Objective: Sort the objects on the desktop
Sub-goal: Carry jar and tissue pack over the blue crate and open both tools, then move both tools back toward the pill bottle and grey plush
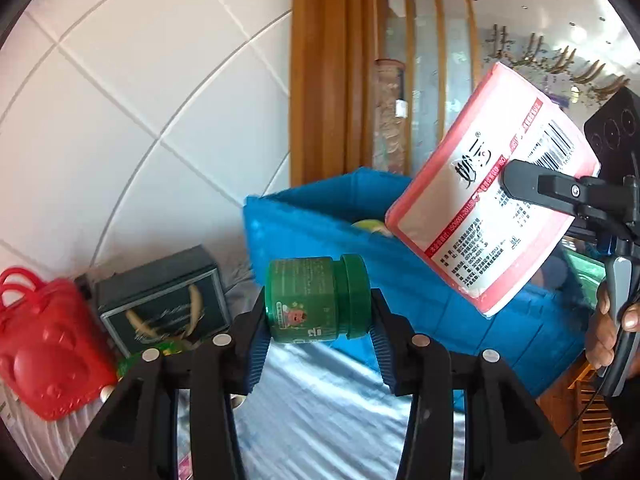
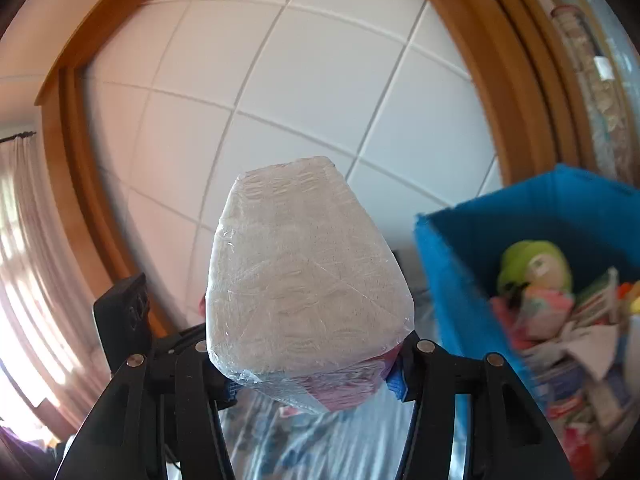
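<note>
Ahead of you stands a wall of large white tiles (image 1: 132, 92) crossed by pale grout lines. A wooden frame (image 2: 492, 80) in warm orange-brown borders it, curving over the top and down both sides in the right wrist view. Beyond that, on your right, you have a slatted wooden partition (image 1: 424, 40) with glass panes between the slats, and farther right a wall decoration of branch shapes (image 1: 560, 60), too blurred to read. At the far left of the right wrist view hangs a pale curtain (image 2: 28, 232) from a dark rod, with bright daylight coming through it. Below you lies a striped, shiny grey cloth (image 1: 320, 400).
</note>
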Tool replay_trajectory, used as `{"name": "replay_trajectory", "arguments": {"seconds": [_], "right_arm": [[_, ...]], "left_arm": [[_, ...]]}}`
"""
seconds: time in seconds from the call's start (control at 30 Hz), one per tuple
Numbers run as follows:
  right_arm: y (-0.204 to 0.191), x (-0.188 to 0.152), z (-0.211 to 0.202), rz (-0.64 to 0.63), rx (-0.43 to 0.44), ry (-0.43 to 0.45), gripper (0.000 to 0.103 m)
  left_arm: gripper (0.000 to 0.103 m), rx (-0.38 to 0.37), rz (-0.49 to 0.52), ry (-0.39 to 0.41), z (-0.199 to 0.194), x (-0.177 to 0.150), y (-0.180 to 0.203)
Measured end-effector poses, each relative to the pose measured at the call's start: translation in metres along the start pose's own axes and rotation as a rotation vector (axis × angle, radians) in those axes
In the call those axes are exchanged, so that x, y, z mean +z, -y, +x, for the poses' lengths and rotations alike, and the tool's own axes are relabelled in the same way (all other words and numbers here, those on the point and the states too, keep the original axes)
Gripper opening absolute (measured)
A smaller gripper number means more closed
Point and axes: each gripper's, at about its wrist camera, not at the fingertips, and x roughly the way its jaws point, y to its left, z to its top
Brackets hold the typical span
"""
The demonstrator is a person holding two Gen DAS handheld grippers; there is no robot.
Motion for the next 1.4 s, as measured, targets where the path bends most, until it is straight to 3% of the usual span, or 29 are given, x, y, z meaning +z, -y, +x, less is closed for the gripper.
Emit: {"name": "replay_trajectory", "arguments": {"seconds": [0.13,0.23,0.4,0.5,0.57,0.6,0.63,0.67,0.77,1.0,1.2,1.4], "right_arm": [[0.044,0.029,-0.064,0.005,-0.152,0.09,0.053],[0.083,0.049,-0.095,0.037,-0.217,0.133,0.053],[0.127,0.069,-0.108,0.059,-0.259,0.139,0.053],[0.145,0.072,-0.103,0.078,-0.27,0.112,0.054],[0.165,0.072,-0.104,0.13,-0.277,0.077,0.059],[0.171,0.071,-0.109,0.158,-0.274,0.095,0.063],[0.176,0.067,-0.116,0.174,-0.269,0.118,0.071],[0.18,0.067,-0.123,0.177,-0.267,0.141,0.08],[0.18,0.066,-0.144,0.164,-0.271,0.185,0.084],[0.162,0.059,-0.17,0.162,-0.142,0.233,0.09],[0.136,0.046,-0.161,0.098,-0.1,0.191,0.092],[0.105,0.031,-0.137,0.078,-0.057,0.17,0.098]], "left_arm": [[0.044,-0.092,0.066,0.03,0.032,0.04,0.056],[0.044,-0.133,0.109,0.039,0.056,0.06,0.092],[0.045,-0.154,0.132,0.021,0.092,0.082,0.124],[0.045,-0.114,0.139,-0.001,0.108,0.094,0.138],[0.052,-0.06,0.143,-0.023,0.115,0.102,0.145],[0.065,-0.025,0.146,-0.023,0.117,0.105,0.147],[0.075,0.004,0.15,-0.015,0.119,0.108,0.154],[0.078,0.026,0.15,-0.001,0.119,0.108,0.156],[0.081,0.046,0.124,0.009,0.113,0.108,0.153],[0.081,0.098,0.058,0.013,0.107,0.097,0.144],[0.081,0.122,0.021,0.027,0.08,0.082,0.133],[0.081,0.236,0.008,0.031,0.03,0.046,0.106]]}}
